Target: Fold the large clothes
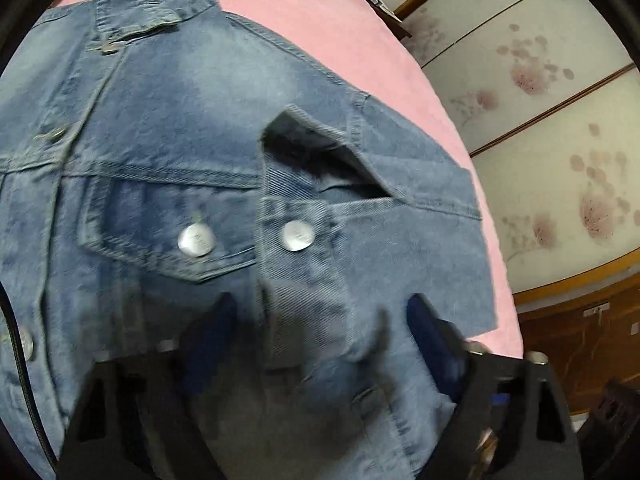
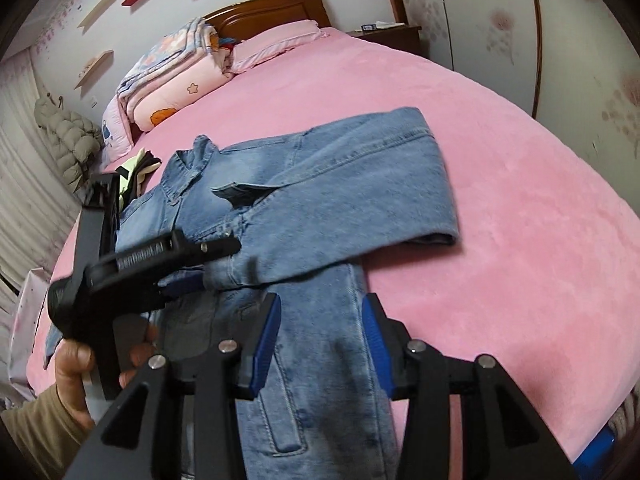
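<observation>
I see the denim jacket [image 2: 320,184] lying front side up on the pink bed [image 2: 500,240], with its collar [image 1: 152,8] pointing toward the wooden headboard [image 2: 272,12]. One sleeve [image 2: 360,168] is folded across the chest, and its cuff [image 1: 304,216] with a metal button [image 1: 297,235] lies just beside the buttoned chest pocket [image 1: 168,236].

My left gripper [image 1: 320,320] is low over the jacket. In the left wrist view its jaws are spread, with denim between them, but the picture is blurred there. In the right wrist view the tip of the left gripper [image 2: 216,256] reaches the cuff end of the folded sleeve, and I cannot tell whether it pinches the cloth or only touches it.

My right gripper [image 2: 320,320] hovers above the lower part of the jacket, near the bed's edge. Its jaws are spread wide, with blue pads [image 2: 266,344], and nothing is held between them.

Near the headboard there is a stack of folded quilts [image 2: 172,80] and a pink pillow [image 2: 276,46]. A small pile of other clothes [image 2: 140,172] lies beside the collar. A wardrobe with flower pattern [image 1: 540,100] stands beside the bed.
</observation>
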